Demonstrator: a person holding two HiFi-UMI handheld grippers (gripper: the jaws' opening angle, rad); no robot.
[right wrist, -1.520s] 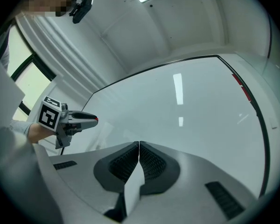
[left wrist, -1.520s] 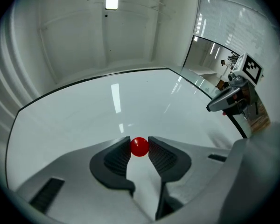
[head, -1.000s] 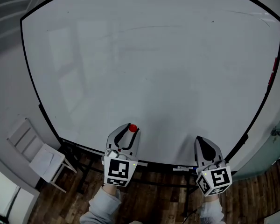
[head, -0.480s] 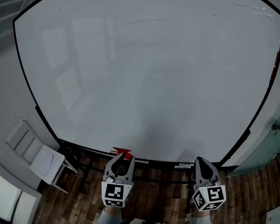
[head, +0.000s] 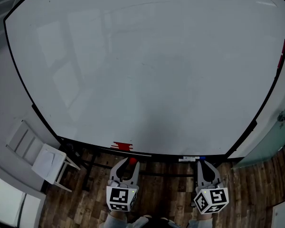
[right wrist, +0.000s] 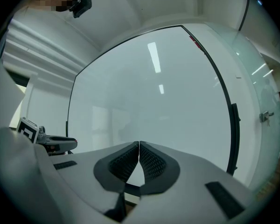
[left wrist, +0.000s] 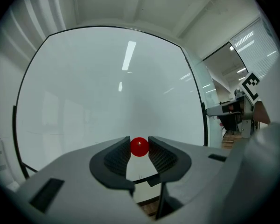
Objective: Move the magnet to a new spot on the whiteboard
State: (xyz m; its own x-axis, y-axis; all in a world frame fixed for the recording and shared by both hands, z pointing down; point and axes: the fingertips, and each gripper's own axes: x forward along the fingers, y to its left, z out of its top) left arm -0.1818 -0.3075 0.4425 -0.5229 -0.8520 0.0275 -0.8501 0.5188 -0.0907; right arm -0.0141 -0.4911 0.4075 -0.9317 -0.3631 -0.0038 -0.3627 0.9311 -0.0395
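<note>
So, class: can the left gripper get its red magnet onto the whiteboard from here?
Probably yes: the left gripper, shut on the magnet, faces the whiteboard near its lower edge, with nothing between them.

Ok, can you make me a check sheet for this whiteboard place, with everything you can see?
Surface: whiteboard blank, only faint smudges and light reflections.
Job's things: red ball magnet off the board, pinched in the left gripper.
Clutter: red striped strip at the board's bottom edge; small red thing on its right edge.
Grippers: left gripper shut on the magnet; right gripper shut, empty; both lower than the board's bottom edge.
Cables: nothing seen.
Surroundings: white folding chair at the left, wooden floor underneath.
</note>
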